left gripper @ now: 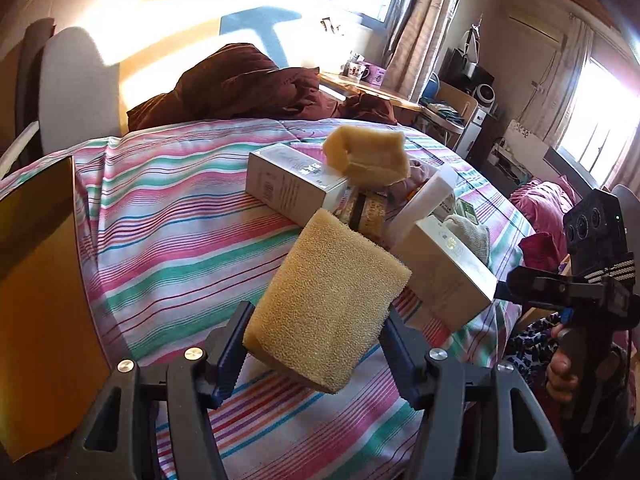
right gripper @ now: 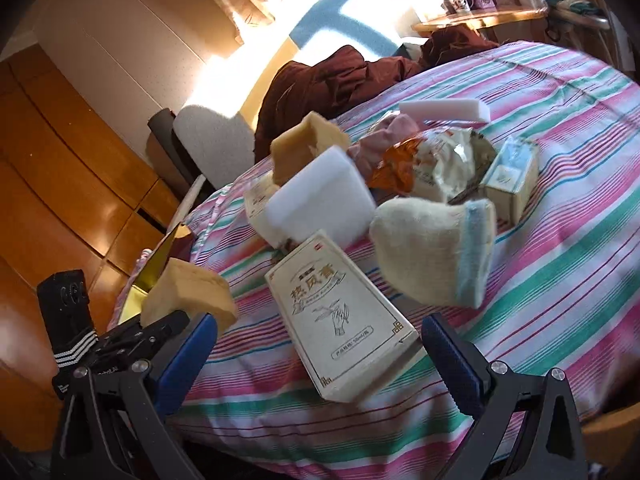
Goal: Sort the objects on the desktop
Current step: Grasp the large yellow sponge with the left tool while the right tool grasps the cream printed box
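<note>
My left gripper (left gripper: 314,354) is shut on a yellow sponge (left gripper: 326,300) and holds it above the striped bedspread (left gripper: 168,240); the same sponge shows in the right wrist view (right gripper: 188,298). My right gripper (right gripper: 320,354) is open and empty, with its jaws on either side of a cream medicine box (right gripper: 340,320), just above it. The pile behind holds a second yellow sponge (left gripper: 366,154), a white box (left gripper: 292,182), a white sponge (right gripper: 320,200), a cream sock (right gripper: 436,248), a snack bag (right gripper: 432,160), a small box (right gripper: 512,176) and a pink-white sponge (right gripper: 444,110).
A gold open box (left gripper: 36,280) stands at the left edge of the bed, also seen in the right wrist view (right gripper: 156,276). A dark red duvet (left gripper: 240,84) lies at the far end. A wooden wardrobe (right gripper: 60,160) stands to the left, a desk with mugs (right gripper: 476,12) behind.
</note>
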A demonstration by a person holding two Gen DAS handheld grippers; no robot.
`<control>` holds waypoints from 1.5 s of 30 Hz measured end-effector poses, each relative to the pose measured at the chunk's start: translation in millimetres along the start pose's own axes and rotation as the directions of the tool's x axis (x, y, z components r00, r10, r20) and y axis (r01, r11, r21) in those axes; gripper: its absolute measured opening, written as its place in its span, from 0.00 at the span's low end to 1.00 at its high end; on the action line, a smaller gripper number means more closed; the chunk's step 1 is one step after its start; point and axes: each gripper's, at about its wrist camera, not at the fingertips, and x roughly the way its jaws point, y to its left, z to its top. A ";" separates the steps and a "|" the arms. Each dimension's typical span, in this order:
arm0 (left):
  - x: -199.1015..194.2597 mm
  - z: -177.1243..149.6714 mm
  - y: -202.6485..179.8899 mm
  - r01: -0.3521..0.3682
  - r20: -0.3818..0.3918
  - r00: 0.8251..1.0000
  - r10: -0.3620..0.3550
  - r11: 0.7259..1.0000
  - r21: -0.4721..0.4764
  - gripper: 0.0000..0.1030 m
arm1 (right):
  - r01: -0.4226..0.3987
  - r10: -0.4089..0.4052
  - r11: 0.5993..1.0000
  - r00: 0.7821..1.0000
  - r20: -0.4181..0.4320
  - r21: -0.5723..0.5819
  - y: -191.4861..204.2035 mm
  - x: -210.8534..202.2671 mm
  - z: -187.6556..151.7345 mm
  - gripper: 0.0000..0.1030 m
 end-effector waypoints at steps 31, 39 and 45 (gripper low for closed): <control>25.2 -10.9 -4.3 0.073 0.006 0.997 -0.074 0.996 0.046 0.70 | 0.362 -0.316 0.842 0.932 0.179 -0.400 79.2 51.6 -57.2 0.79; 15.0 -22.2 -8.9 0.114 0.007 0.993 -0.114 0.993 0.018 0.69 | 0.371 -0.333 0.856 0.928 0.165 -0.360 55.1 38.2 -51.8 0.54; 12.2 -17.3 1.0 0.066 0.026 0.997 -0.066 0.998 -0.002 0.70 | 0.383 -0.317 0.849 0.920 0.230 -0.363 67.0 31.5 -52.4 0.80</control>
